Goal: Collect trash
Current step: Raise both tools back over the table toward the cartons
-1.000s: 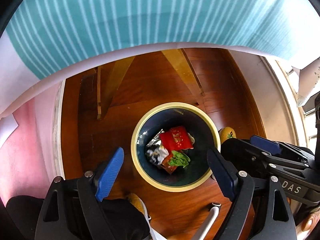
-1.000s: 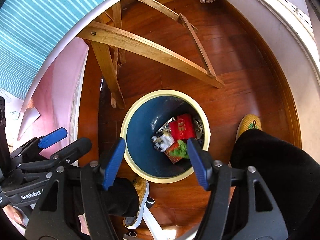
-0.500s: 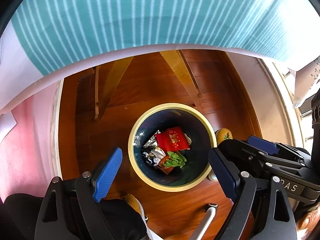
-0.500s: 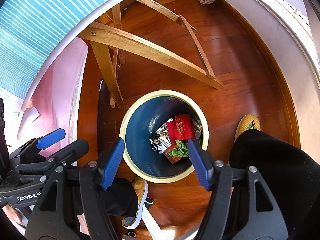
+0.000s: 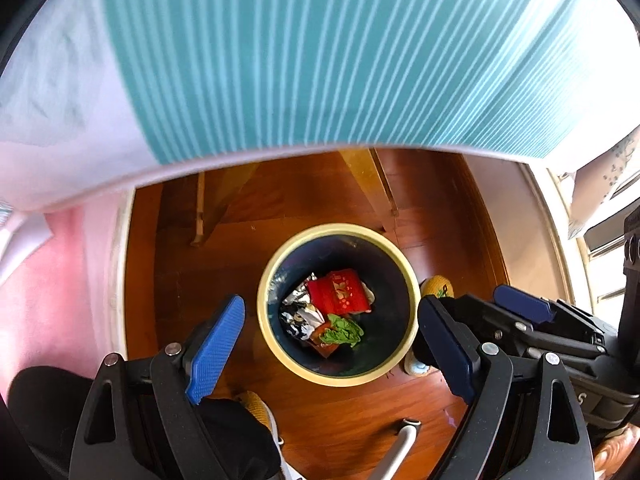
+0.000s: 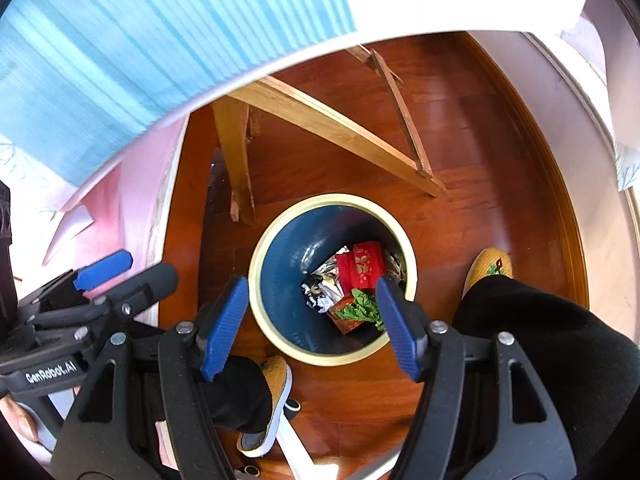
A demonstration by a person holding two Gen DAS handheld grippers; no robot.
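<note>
A round bin with a cream rim and dark blue inside stands on the wooden floor, far below both grippers. In it lie a red packet, crumpled silver foil and a green leafy scrap. The right wrist view shows the same bin, red packet and green scrap. My left gripper hangs high over the bin, open, nothing between its blue pads. My right gripper is open and empty too, beside the left one.
A table with a teal striped cloth fills the top of both views; its wooden legs stand behind the bin. A person's yellow slippers and black trousers flank the bin. A pink wall is at left.
Both grippers have risen, so the bin looks smaller and the tablecloth edge has come lower into view. The jaws stay open and the trash lies unchanged.
</note>
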